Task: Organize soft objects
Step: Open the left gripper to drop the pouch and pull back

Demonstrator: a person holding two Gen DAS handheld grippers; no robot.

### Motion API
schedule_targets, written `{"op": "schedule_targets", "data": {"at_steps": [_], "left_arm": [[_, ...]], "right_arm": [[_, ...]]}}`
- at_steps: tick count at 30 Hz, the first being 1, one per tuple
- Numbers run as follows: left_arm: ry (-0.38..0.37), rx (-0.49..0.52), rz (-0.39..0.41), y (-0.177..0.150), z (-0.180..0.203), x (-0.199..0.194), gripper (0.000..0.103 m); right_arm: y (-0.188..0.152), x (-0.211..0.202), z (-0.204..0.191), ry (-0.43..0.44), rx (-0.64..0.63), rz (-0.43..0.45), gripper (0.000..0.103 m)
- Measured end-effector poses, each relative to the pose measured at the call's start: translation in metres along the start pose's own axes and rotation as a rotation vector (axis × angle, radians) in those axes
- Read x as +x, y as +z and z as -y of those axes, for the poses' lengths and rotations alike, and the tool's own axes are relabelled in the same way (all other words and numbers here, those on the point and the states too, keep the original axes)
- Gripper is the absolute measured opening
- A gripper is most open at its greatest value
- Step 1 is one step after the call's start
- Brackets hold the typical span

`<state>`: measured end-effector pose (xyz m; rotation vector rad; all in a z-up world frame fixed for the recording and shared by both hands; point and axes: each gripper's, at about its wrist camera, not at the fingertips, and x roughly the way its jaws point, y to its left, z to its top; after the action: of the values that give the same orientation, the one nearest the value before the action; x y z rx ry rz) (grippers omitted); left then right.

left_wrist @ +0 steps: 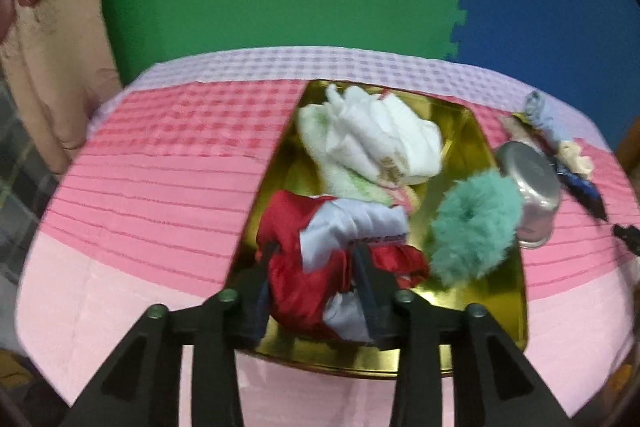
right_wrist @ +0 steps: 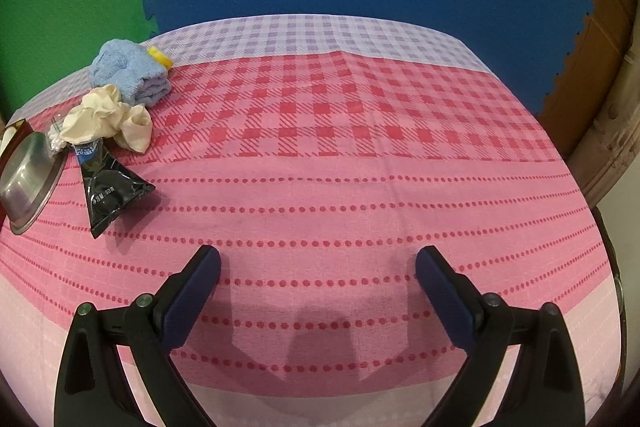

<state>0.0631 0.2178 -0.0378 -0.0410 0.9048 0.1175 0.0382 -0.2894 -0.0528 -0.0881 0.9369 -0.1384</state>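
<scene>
- The bench (left_wrist: 132, 163) wears a pink cloth, checked at the far side and striped nearer.
- A gold tray (left_wrist: 502, 291) lies on the cloth right of centre in the left wrist view, its near rim just under the left gripper (left_wrist: 316, 259).
- Far in the tray sits a bundle of white cloth (left_wrist: 384, 139), with a pale green towel (left_wrist: 320, 147) partly under it on the left.
- In the tray's near half lies a red and pale blue cloth (left_wrist: 308, 267); the left gripper's 2 fingers (left_wrist: 364, 267) are closed in on either side of it and pinch its bunched middle, though blur makes the exact contact hard to judge.
- Just right of that cloth, a fluffy teal scrunchie (left_wrist: 476, 227) rests in the tray against its right side.
- A steel bowl (left_wrist: 528, 187) lies tipped on the cloth at the tray's right edge, touching the scrunchie.
- Further right, in the right wrist view, a black tube (right_wrist: 108, 191) lies flat, with a cream scrunchie (right_wrist: 108, 119) over its far end and a folded blue towel (right_wrist: 128, 75) beyond that; a small yellow thing (right_wrist: 160, 57) peeks out behind the towel.
- The right gripper (right_wrist: 318, 263) hangs over bare cloth well right of these, its 2 fingers spread wide and holding nothing.
</scene>
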Motion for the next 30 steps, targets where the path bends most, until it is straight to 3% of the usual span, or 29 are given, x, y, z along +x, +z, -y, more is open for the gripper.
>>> {"op": "schedule_targets", "data": {"at_steps": [6, 9, 13, 20, 27, 29, 30], "left_arm": [[0.113, 0.004, 0.102, -0.004, 0.014, -0.049, 0.048], [0.082, -0.045, 0.144, -0.014, 0.019, -0.08, 0.053], [-0.032, -0.098, 0.194, -0.053, 0.036, -0.115, 0.059], [-0.115, -0.047, 0.092, -0.111, 0.076, -0.115, 0.059], [-0.128, -0.002, 0.033, -0.135, 0.089, -0.106, 0.059], [-0.137, -0.005, 0.018, -0.137, 0.087, -0.104, 0.059], [-0.134, -0.002, 0.015, -0.138, 0.086, -0.104, 0.059]], "right_arm": [[0.0, 0.0, 0.0, 0.0, 0.0, -0.001, 0.097], [0.0, 0.0, 0.0, 0.002, -0.001, -0.007, 0.097], [0.0, 0.0, 0.0, 0.002, -0.001, -0.007, 0.097], [0.0, 0.0, 0.0, 0.003, -0.002, -0.008, 0.097], [0.001, 0.0, 0.0, 0.02, -0.004, -0.005, 0.097], [0.0, -0.004, 0.0, 0.037, -0.003, 0.012, 0.094], [-0.001, -0.008, -0.001, 0.05, -0.007, 0.015, 0.086]]}}
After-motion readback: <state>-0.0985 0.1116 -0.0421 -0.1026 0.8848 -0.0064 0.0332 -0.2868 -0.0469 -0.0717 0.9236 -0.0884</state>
